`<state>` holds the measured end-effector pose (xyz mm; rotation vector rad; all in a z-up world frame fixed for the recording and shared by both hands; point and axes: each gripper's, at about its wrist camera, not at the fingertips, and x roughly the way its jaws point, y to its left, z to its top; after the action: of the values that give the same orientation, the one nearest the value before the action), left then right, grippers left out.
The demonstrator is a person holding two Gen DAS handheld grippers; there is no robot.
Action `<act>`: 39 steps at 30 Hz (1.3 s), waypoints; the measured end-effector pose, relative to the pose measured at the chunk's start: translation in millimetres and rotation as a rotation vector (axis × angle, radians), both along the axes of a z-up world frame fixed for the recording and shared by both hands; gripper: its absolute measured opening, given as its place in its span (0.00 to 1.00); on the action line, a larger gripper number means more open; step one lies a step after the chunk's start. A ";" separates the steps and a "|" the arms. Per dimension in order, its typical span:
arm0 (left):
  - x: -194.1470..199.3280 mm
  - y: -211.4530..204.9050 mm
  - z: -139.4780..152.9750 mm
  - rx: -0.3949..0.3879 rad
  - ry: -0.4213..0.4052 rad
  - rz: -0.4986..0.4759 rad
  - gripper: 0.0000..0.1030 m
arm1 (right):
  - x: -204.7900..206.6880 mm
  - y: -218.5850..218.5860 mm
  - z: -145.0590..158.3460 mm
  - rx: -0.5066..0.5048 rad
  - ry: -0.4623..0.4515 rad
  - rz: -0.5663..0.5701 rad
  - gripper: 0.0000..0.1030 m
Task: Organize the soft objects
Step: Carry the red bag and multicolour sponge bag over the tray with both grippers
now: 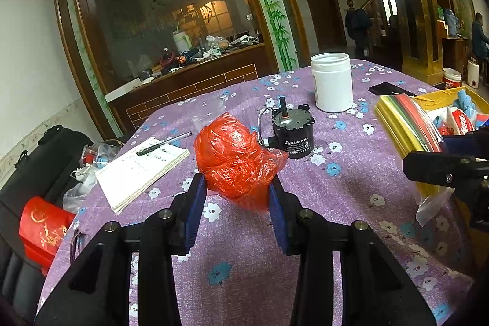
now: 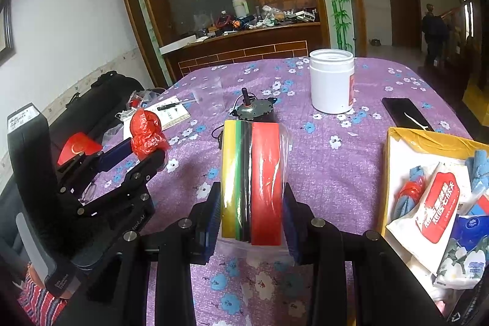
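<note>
My left gripper (image 1: 237,188) is shut on a crumpled red plastic bag (image 1: 235,158) and holds it above the purple flowered tablecloth (image 1: 336,188). It also shows in the right wrist view (image 2: 148,142) at the left, with the red bag (image 2: 146,132) between its pads. My right gripper (image 2: 250,203) is shut on a clear packet of coloured strips (image 2: 253,179), yellow, green, black and red, held upright above the cloth. That packet (image 1: 406,124) shows at the right of the left wrist view. A yellow cardboard box (image 2: 397,142) with tissue packs and blue cloths sits at the right.
A black motor with a shaft (image 1: 290,133) stands just behind the red bag. A white jar (image 1: 331,81), a black phone (image 2: 403,113), and a notebook with a pen (image 1: 143,167) lie on the table. A black bag (image 2: 101,103) and red packet (image 1: 42,231) lie off the left edge.
</note>
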<state>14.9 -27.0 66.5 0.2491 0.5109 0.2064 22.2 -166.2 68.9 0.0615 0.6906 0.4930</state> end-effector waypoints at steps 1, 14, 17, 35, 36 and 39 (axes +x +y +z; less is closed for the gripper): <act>0.3 -0.7 -0.3 0.003 -0.001 0.001 0.37 | 0.0 0.0 -0.1 0.001 0.001 -0.001 0.36; -5.4 -4.9 5.5 -0.047 -0.011 -0.072 0.37 | 3.6 -9.8 3.4 0.019 -0.001 -0.034 0.36; -8.4 -6.3 9.0 -0.065 -0.020 -0.102 0.37 | 4.2 -13.1 4.8 0.028 -0.001 -0.046 0.36; -11.7 -58.4 36.5 -0.173 0.049 -0.277 0.36 | -13.9 -63.9 28.1 0.130 -0.005 -0.138 0.36; -12.9 -64.5 37.4 -0.173 0.051 -0.290 0.36 | -15.9 -69.0 29.5 0.137 -0.007 -0.145 0.36; -16.3 -89.2 40.1 -0.166 0.055 -0.337 0.36 | -22.3 -86.4 32.8 0.151 -0.010 -0.164 0.36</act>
<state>-1.3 -116.2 106.6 0.1756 0.5293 -0.1705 -0.1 -252.6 101.7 0.2560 0.6316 0.3866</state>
